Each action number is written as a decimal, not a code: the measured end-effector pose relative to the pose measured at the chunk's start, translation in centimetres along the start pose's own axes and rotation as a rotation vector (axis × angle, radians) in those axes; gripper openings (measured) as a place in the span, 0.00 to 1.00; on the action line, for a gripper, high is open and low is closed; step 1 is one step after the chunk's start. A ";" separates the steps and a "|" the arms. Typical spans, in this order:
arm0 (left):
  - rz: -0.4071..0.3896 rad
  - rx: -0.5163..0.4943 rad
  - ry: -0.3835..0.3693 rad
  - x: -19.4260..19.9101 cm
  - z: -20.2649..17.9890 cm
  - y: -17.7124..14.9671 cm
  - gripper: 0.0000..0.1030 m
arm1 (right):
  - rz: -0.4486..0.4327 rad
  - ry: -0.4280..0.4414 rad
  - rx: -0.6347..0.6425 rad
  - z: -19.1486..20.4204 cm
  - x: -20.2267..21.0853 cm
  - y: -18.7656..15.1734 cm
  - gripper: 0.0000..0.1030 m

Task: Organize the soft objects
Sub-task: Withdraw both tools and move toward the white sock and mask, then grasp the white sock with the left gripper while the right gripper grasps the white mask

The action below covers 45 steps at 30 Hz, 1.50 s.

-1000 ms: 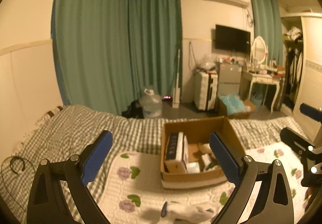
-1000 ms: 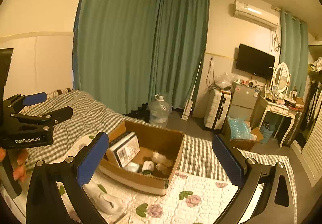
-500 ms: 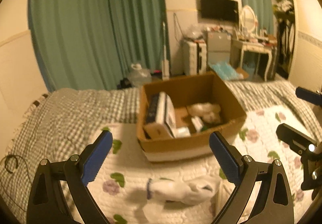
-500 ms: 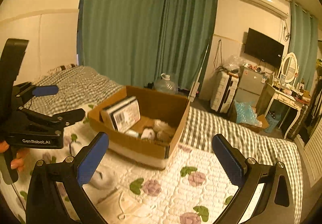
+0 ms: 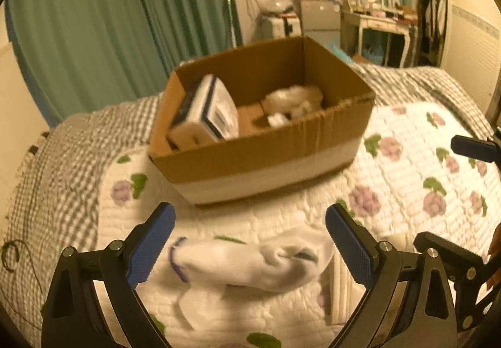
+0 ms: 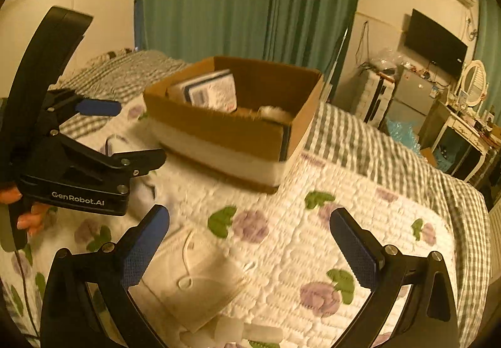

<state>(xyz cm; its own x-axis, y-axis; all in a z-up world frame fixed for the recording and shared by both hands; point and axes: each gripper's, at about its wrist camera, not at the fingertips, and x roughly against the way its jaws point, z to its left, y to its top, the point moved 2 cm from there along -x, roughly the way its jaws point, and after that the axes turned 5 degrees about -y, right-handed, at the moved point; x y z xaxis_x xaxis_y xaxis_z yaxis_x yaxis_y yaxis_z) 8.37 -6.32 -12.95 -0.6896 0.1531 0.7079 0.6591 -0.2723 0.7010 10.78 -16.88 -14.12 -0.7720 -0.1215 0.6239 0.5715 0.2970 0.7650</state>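
White sock (image 5: 250, 260) lies crosswise, long axis 9-to-3, right between my spread, empty left tongs (image 5: 249, 241); right tongs (image 6: 250, 241), also spread, are farther off over the mask (image 6: 194, 282).

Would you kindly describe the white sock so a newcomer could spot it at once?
Find the cardboard box on the floral quilt. Just in front of it lies the white sock, crumpled, with a dark cuff stripe, unlike the flat face mask nearby.
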 end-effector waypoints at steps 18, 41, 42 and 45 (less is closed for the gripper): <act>0.136 -0.104 -0.070 -4.4 -1.4 -5.0 0.98 | 0.212 0.124 0.066 2.1 -5.0 -5.2 1.00; 0.092 -0.063 -0.072 -2.3 1.9 -3.7 0.58 | 0.299 0.204 0.113 4.8 -6.9 -5.7 0.54; 0.085 -0.052 -0.075 -1.9 2.2 -3.5 0.58 | 0.294 0.194 0.120 5.0 -6.7 -5.6 0.41; 0.068 -0.022 -0.084 -0.9 3.2 -3.1 0.57 | 0.276 0.171 0.156 5.7 -6.0 -5.0 0.22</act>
<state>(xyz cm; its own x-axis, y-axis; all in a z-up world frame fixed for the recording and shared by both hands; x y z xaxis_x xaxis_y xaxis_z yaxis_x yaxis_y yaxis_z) 7.90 -2.62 -15.49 -0.6151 0.2120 0.7595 0.6965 -0.3054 0.6493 10.94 -12.29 -22.62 -0.5290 -0.1692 0.8316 0.6923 0.4806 0.5382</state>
